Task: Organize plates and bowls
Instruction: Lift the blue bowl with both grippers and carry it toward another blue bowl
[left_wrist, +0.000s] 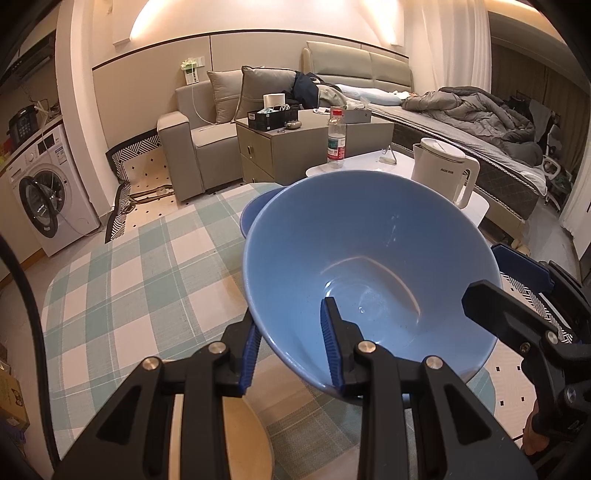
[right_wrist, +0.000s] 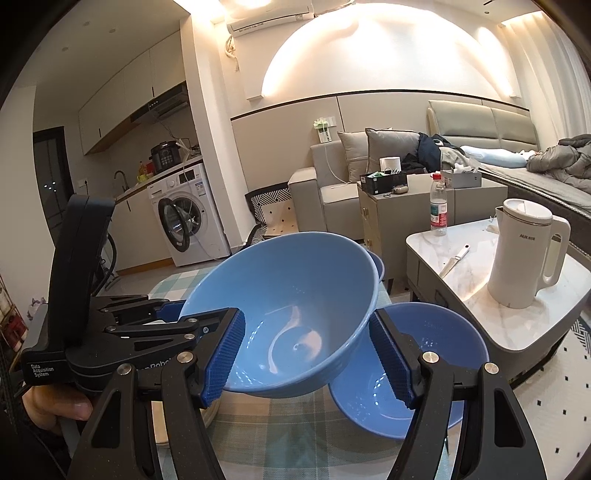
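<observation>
While our left gripper (left_wrist: 291, 347) is clenching the big bowl's (left_wrist: 369, 258) rim between its fingers, our right gripper (right_wrist: 308, 354) is standing released around it; glazed, slippery, breakable.

Three blue bowls show: a large tilted bowl (right_wrist: 291, 295) nearest, a second bowl (right_wrist: 424, 354) at right, and a third bowl's rim (right_wrist: 377, 263) behind. On the far white table stand one kettle (right_wrist: 524, 254) and one water bottle (right_wrist: 438, 206).

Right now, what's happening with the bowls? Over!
Left gripper shut on big blue bowl rim. Right gripper open, empty. Smaller blue bowl below. Nothing blocking.
</observation>
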